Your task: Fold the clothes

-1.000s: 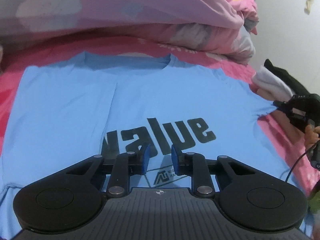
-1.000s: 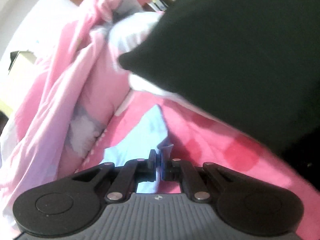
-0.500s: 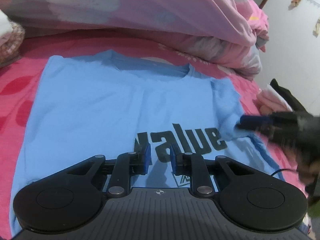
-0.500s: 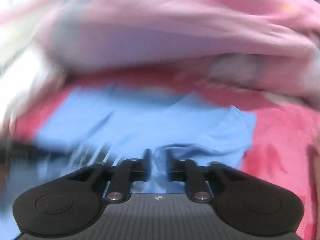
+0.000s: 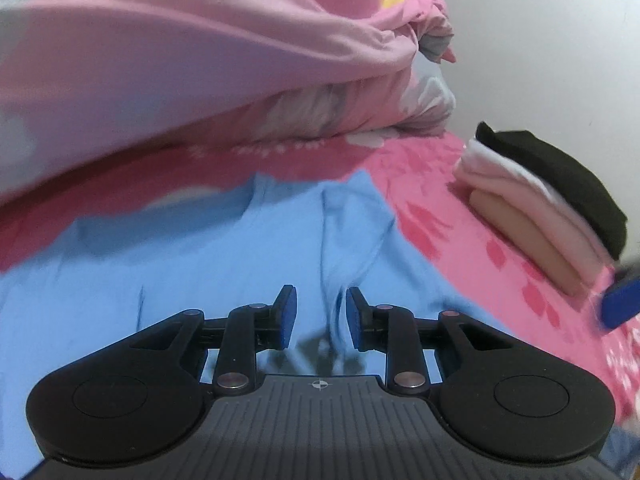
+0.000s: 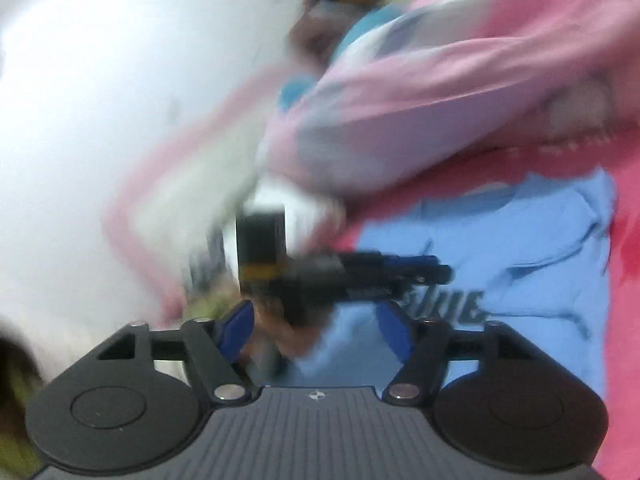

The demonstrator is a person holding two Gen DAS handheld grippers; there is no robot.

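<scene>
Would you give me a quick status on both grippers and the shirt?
Left gripper open over blue T-shirt. Right gripper open, empty. Sleeve folded in. Folded stack clear.

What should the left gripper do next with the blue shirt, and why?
Probably ease the left gripper down and close on the shirt. Its jaws are open and empty, with a raised fold of blue cloth right between them. The right gripper is also open, holding nothing, and the shirt's right side already lies folded inward.
</scene>
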